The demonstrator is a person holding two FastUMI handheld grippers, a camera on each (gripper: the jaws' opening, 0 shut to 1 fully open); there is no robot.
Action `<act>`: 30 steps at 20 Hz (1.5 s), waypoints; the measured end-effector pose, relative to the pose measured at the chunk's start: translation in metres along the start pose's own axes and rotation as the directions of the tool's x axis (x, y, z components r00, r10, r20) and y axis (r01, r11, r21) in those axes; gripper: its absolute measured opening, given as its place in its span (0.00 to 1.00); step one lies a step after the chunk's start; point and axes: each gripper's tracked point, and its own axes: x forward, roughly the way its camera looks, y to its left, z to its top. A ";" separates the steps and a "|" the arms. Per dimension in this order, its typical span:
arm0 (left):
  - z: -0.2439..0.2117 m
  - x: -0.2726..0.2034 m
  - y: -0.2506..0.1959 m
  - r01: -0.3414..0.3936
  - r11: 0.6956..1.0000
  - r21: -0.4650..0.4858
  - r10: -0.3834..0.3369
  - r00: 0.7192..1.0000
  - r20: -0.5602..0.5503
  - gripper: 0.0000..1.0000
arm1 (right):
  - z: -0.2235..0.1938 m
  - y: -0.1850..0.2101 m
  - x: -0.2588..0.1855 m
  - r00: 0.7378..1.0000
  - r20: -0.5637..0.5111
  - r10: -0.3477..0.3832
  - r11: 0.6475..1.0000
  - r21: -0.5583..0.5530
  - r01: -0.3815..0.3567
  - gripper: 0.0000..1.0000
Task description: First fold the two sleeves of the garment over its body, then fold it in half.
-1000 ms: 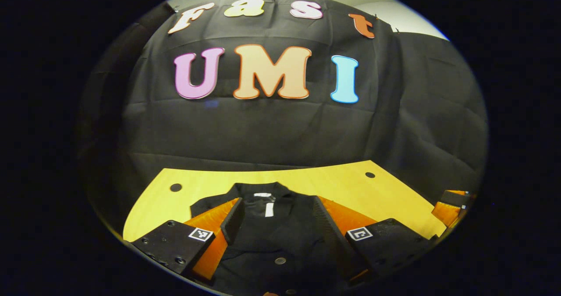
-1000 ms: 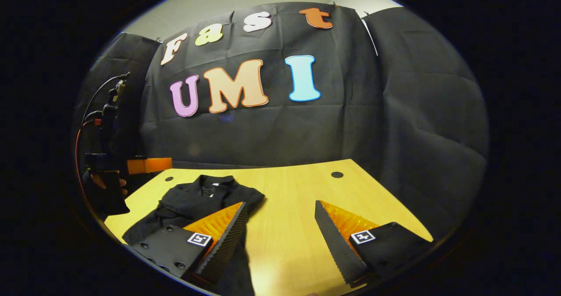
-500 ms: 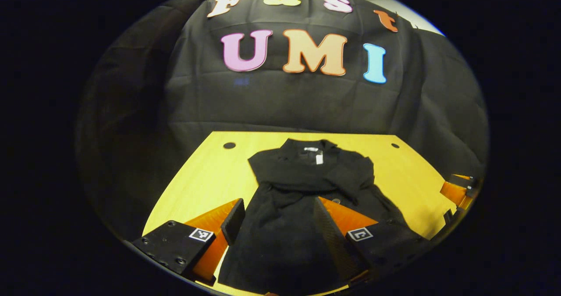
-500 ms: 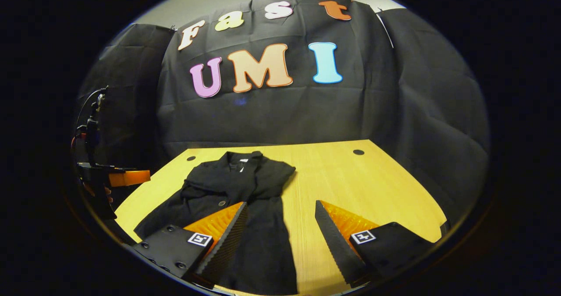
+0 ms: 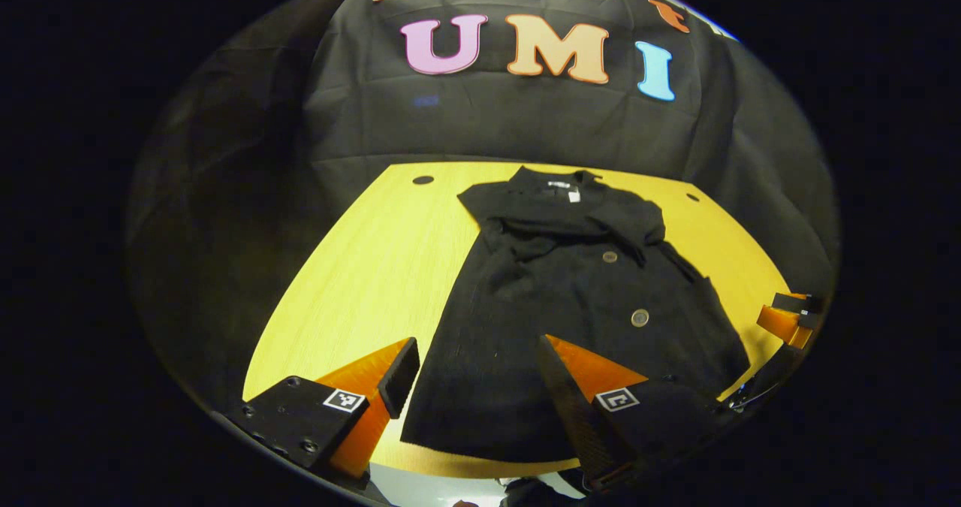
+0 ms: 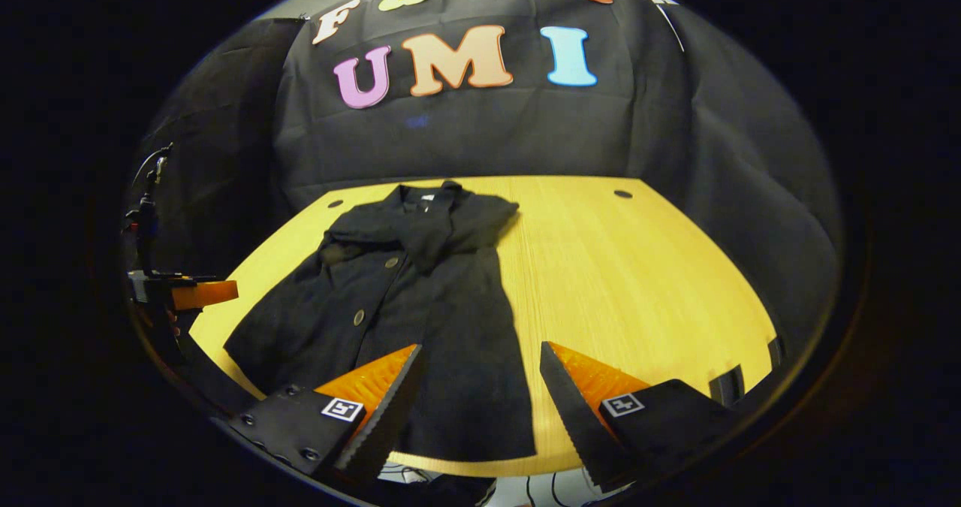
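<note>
Left gripper view shows a black garment (image 5: pixel 578 304) lying flat on the yellow wooden counter (image 5: pixel 368 267). Its collar is at the far end, near the black cloth wall (image 5: pixel 480 131), and its hem is at the near edge. Both sleeves (image 5: pixel 585 225) are folded across the chest, and round buttons (image 5: pixel 640 317) run down the front. The left hand-held gripper (image 5: pixel 474 387) hangs above the near hem with its two fingers wide apart, holding nothing. In the right gripper view the garment (image 6: pixel 405 304) lies on the left part of the counter (image 6: pixel 638 282). The right hand-held gripper (image 6: pixel 480 394) is also above the hem, with its fingers wide apart and empty. At the far left of this view, the other hand-held gripper (image 6: pixel 188 294) shows beside the counter.
</note>
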 end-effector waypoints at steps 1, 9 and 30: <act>-0.012 0.001 0.003 -0.003 1.000 0.005 0.003 1.000 -0.025 0.95 | -0.012 -0.001 0.000 1.000 -0.025 -0.004 1.000 0.011 0.004 0.97; -0.089 0.000 0.022 -0.023 1.000 -0.013 0.021 0.984 -0.176 0.95 | -0.076 -0.005 0.013 0.983 -0.180 -0.038 0.999 0.028 0.044 0.95; -0.072 -0.006 -0.004 0.136 0.971 -0.195 -0.157 0.983 -0.098 0.00 | -0.040 0.018 0.010 0.996 -0.075 0.043 0.996 0.079 -0.037 0.02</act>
